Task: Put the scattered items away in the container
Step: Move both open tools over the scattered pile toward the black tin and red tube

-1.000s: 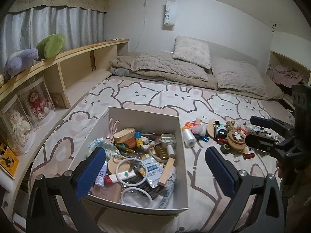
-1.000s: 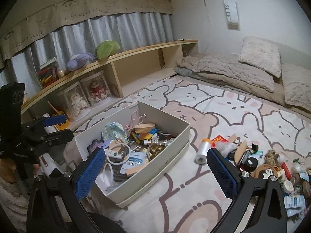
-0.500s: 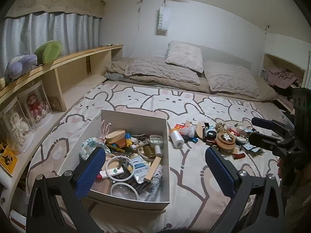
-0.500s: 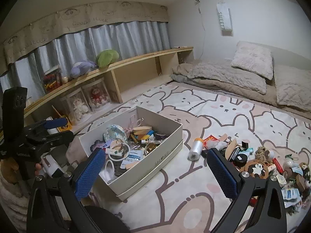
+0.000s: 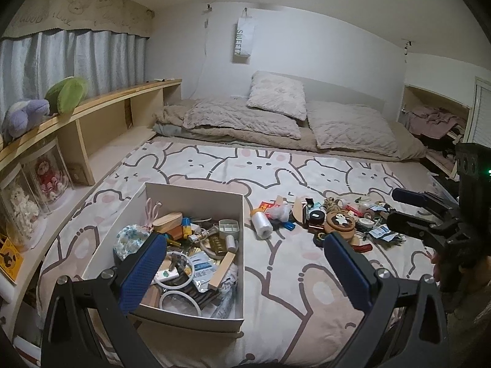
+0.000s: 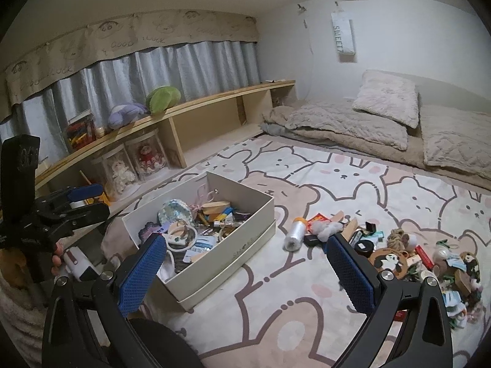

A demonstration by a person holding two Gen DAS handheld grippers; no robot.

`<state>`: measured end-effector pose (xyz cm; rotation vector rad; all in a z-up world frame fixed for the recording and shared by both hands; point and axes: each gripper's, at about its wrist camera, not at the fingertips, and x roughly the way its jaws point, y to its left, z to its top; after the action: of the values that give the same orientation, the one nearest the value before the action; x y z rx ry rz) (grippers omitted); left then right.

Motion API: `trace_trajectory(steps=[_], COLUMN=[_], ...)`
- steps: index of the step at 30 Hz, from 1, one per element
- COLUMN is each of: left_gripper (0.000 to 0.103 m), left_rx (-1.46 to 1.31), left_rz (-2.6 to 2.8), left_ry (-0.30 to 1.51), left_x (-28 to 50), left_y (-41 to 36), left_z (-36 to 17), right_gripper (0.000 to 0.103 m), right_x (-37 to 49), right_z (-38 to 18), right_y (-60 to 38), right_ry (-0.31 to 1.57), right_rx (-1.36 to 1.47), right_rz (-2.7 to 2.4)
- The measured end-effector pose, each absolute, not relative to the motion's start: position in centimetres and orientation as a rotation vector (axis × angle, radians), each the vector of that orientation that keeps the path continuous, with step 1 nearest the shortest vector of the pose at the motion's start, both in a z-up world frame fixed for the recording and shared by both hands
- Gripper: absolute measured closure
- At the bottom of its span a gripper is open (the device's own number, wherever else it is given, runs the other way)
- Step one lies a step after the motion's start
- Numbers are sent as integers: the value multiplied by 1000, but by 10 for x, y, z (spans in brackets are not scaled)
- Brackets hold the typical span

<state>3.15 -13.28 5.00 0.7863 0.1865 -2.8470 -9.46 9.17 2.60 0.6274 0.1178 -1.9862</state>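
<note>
A white box (image 5: 196, 196) (image 6: 245, 239) stands on the bear-print blanket, holding many small items. A pile of scattered items (image 5: 334, 220) (image 6: 399, 251) lies to its right, with a clear plastic roll (image 5: 260, 224) (image 6: 293, 234) nearest the box. My left gripper (image 5: 242, 263) is open and empty, raised above and in front of the box. My right gripper (image 6: 245, 263) is open and empty, raised above the blanket between the box and the pile. Each gripper shows in the other's view: the right one (image 5: 408, 211), the left one (image 6: 89, 199).
A wooden shelf (image 5: 92, 107) with plush toys (image 5: 46, 104) and doll cases (image 5: 33, 184) runs along the left. Pillows and quilts (image 5: 276, 116) lie at the back. A shelf with clothes (image 5: 435, 122) is at the right.
Both grippers have pulled back and risen, so the box and the pile look smaller and farther away. Both stay open and empty.
</note>
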Motion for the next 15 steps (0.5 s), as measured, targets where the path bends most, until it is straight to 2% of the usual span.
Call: trace_trajectory(steps=[15], left_gripper=[0], left_rx=[732], left_rz=[-2901], left_ry=[206], left_x=[16], left_y=[-113], left_z=[57], right_gripper=[0], right_x=[-108], right_z=[30], right_y=[129], right_ry=[104], right_rx=[629], right_rz=[-2064])
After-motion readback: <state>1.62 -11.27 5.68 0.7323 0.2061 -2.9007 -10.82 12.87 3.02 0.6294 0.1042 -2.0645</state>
